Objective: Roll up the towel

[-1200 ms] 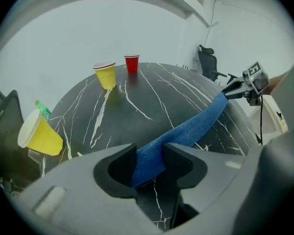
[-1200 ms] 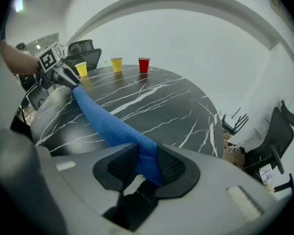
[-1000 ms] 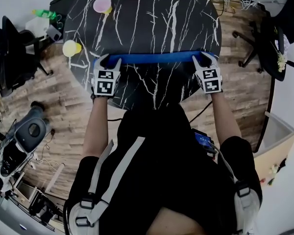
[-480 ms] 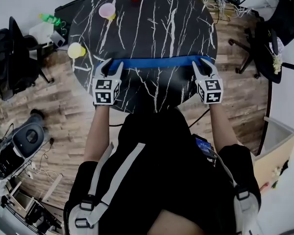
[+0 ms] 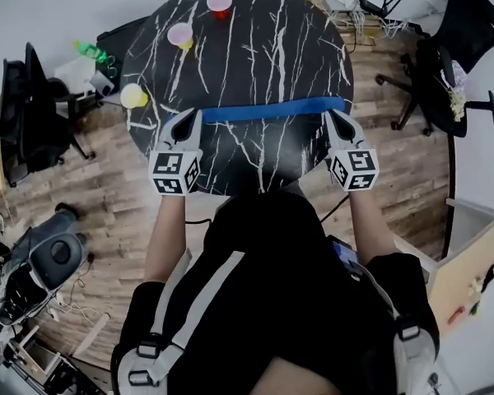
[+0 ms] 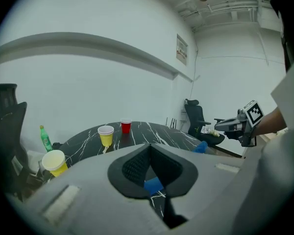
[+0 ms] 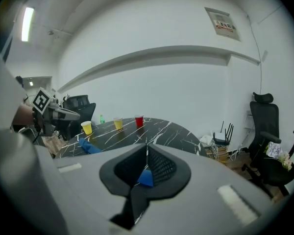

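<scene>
The round black marble table with white veins (image 5: 255, 64) is viewed steeply from above by the head camera. From close behind the left gripper (image 5: 184, 122) and the right gripper (image 5: 336, 120), it is viewed low and nearly level, towards a white wall (image 6: 88, 82). The table, the long blue cloth towel (image 5: 272, 109) and a red plastic cup (image 5: 219, 2) are shared by all three views. Each gripper is caught in the other's view.

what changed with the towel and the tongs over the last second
The left tongs and the right tongs have just closed on the ends of the blue towel and lifted it, so it now hangs as a thin band between them. The cups and the table stayed put.
</scene>
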`<action>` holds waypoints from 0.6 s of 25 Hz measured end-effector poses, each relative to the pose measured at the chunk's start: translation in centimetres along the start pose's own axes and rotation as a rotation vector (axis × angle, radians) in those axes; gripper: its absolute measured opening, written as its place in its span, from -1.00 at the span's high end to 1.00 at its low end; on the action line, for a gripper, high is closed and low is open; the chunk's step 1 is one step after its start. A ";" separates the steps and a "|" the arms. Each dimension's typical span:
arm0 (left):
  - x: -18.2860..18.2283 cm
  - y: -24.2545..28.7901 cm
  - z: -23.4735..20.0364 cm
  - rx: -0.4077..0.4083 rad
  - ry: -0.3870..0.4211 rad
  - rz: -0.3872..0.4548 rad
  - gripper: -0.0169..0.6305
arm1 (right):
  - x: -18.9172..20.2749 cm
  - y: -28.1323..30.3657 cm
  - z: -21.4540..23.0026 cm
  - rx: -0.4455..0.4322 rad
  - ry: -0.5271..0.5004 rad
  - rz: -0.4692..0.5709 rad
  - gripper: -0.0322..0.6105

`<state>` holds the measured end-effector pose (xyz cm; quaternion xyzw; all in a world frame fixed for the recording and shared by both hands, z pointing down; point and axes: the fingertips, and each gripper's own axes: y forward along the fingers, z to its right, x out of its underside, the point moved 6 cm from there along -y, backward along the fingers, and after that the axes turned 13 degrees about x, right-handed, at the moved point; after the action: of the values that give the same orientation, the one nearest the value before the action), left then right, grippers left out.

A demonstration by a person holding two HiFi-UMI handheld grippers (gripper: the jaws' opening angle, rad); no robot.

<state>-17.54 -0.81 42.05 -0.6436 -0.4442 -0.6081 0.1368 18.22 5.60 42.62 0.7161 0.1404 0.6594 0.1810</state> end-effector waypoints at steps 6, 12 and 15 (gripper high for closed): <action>-0.9 -2.1 2.0 -0.026 0.016 0.081 0.92 | -1.5 -2.0 0.1 -0.031 -0.003 0.067 0.88; -2.2 -2.7 5.2 -0.073 -0.003 0.144 0.92 | -3.2 -3.6 1.8 -0.067 -0.022 0.134 0.89; -2.7 -2.6 6.3 -0.094 -0.011 0.168 0.92 | -3.5 -3.8 2.9 -0.074 -0.016 0.147 0.89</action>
<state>-14.90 4.04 37.23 -0.6877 -0.3604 -0.6110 0.1545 20.91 7.28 37.65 0.7224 0.0616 0.6700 0.1597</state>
